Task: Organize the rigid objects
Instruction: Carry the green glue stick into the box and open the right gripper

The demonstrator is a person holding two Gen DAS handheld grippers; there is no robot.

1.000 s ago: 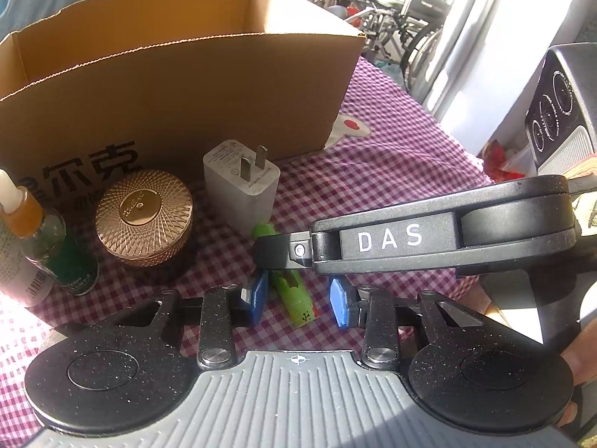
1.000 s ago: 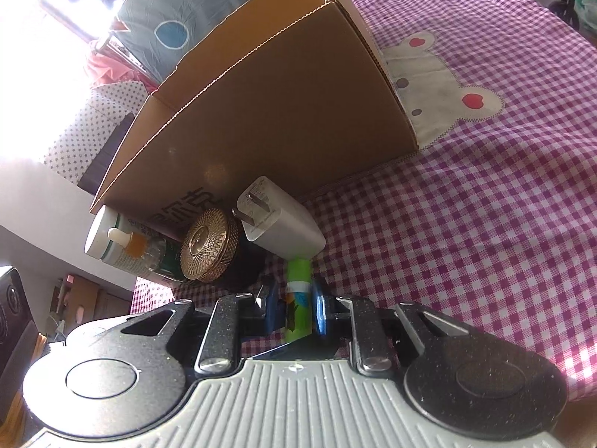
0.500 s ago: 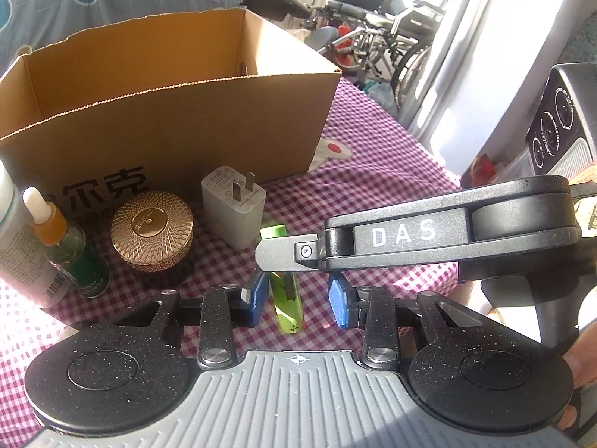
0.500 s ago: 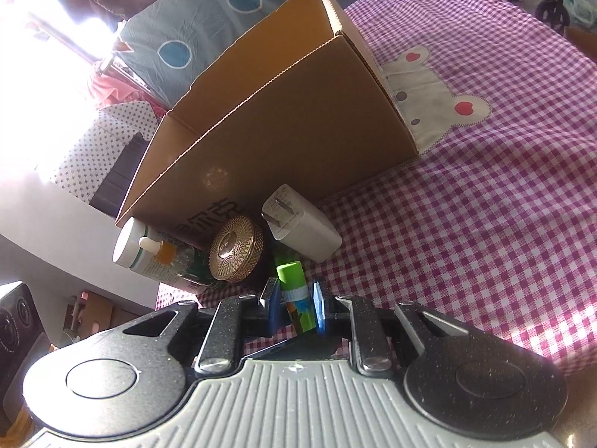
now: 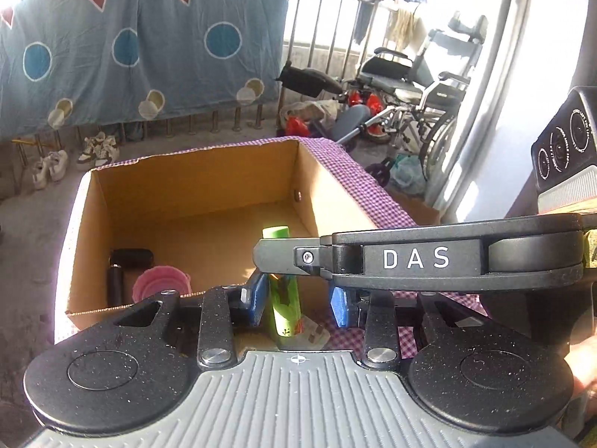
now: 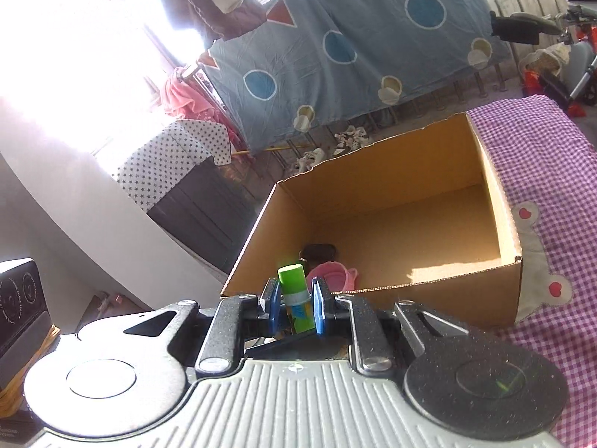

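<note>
Sunlit balcony clutter fills the background: a blue sheet (image 5: pixel 141 48) with dots hangs across the upper left of the left wrist view, and a wheelchair (image 5: pixel 418 86) stands at upper right. Below them a cardboard box (image 6: pixel 429 298) sits open on a desk (image 6: pixel 552 171) covered in purple checked cloth. The right tongs (image 6: pixel 296 304) are pinched narrow on a green glue stick (image 6: pixel 294 291), which stands nearly upright between the blue pads at lower centre of the right wrist view, in front of the box's near wall. In the left wrist view the same stick appears at centre, with the right tool's black arm crossing in front of it from the right. The left tongs (image 5: pixel 298 300) are also nearly closed but grip nothing; the stick merely shows in the gap between their pads. Inside the box, toward its lower left corner, lie a pink cup (image 5: pixel 162 280) and a dark object I cannot identify. The step in hand looks like carrying the stick over the near wall to drop it inside. To do it well, clear the rim fully, aim for the bare floor to the right of the cup, lower before letting go so the stick does not bounce, and keep the left tool out of the way.
</note>
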